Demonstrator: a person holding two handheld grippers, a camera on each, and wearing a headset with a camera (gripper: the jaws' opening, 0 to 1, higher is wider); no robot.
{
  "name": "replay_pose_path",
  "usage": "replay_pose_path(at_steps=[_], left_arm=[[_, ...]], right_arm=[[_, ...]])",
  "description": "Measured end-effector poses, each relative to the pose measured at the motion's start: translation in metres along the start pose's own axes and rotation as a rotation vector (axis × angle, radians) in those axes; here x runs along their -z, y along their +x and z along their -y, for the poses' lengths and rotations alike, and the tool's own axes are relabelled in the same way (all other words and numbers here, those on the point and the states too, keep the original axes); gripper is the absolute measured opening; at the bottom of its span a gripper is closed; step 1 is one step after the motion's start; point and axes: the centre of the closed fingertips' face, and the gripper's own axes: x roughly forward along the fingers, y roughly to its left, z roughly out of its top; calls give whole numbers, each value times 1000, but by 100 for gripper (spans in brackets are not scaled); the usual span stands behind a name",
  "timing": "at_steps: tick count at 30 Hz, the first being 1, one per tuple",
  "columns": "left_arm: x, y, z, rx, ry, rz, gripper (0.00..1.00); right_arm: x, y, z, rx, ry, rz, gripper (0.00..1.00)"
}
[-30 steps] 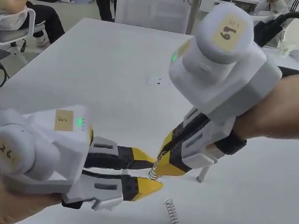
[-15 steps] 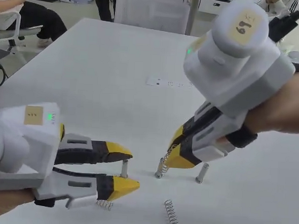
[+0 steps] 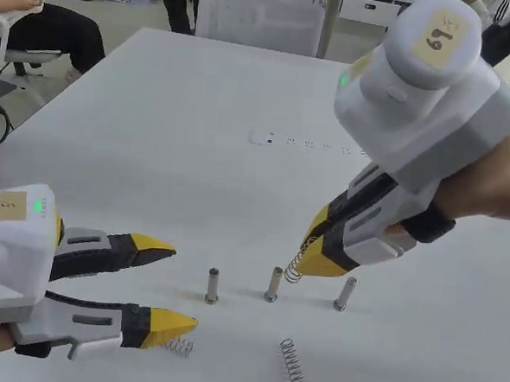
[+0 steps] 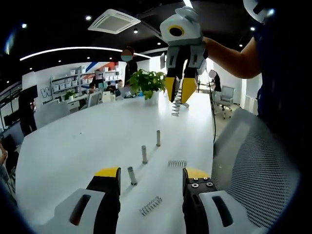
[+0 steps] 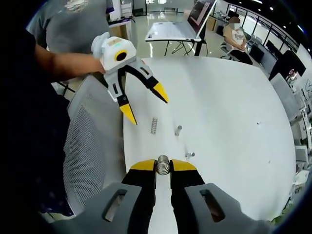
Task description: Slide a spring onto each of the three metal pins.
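- Three metal pins stand upright in a row on the white table [image 3: 155, 133]. The middle pin [image 3: 273, 284] has the left pin [image 3: 212, 285] on one side and the right pin [image 3: 345, 293] on the other, and each pin is bare.
- The right gripper [image 3: 312, 257] hangs tilted just above and to the right of the middle pin. Its jaws are clamped on a spring [image 3: 295, 264], whose free end dangles just beside the top of the middle pin, not threaded on it.
- In the right gripper view that spring sits end-on, pinched between the two yellow tips.
- The left gripper [image 3: 180, 289] is left of the middle pin, out past the left pin, with its jaws spread wide and nothing between them.
- A loose spring [image 3: 292, 363] lies flat on the table just in front of the middle pin, on the person's side.
- A second loose spring [image 3: 179, 346] lies further left of the middle pin, in front of the left pin — close by the left gripper's lower jaw.
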Motion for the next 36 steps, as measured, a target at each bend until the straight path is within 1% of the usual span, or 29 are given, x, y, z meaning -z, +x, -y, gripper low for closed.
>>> replay_pose_path(at_steps=[2,6,15,21,25,27,30,34,36], left_arm=[[8,0,-1,-3,4,-15,47],[18,-1,-4,-11,2,-35,50],[36,2,-8,-20,-9,-69,56],[43,2,-9,-22,-15,-84,60],[47,3,-9,-24,-16,-96,62],[48,3,-9,-25,-18,-97,63],[49,3,-8,-24,-19,-100,63],[48,3,-8,-28,-21,-96,64],[48,3,-8,-29,-23,-93,64]], right_arm=[[3,-2,3,7,8,-1,8],[10,-6,9,29,25,-8,8],[23,-18,26,70,71,-11,8],[33,-23,36,93,101,-28,8],[45,-23,45,103,125,-58,8],[51,-21,50,108,138,-77,8],[62,-16,56,112,147,-119,8],[71,-9,62,105,171,-138,8],[77,-4,66,109,176,-158,8]])
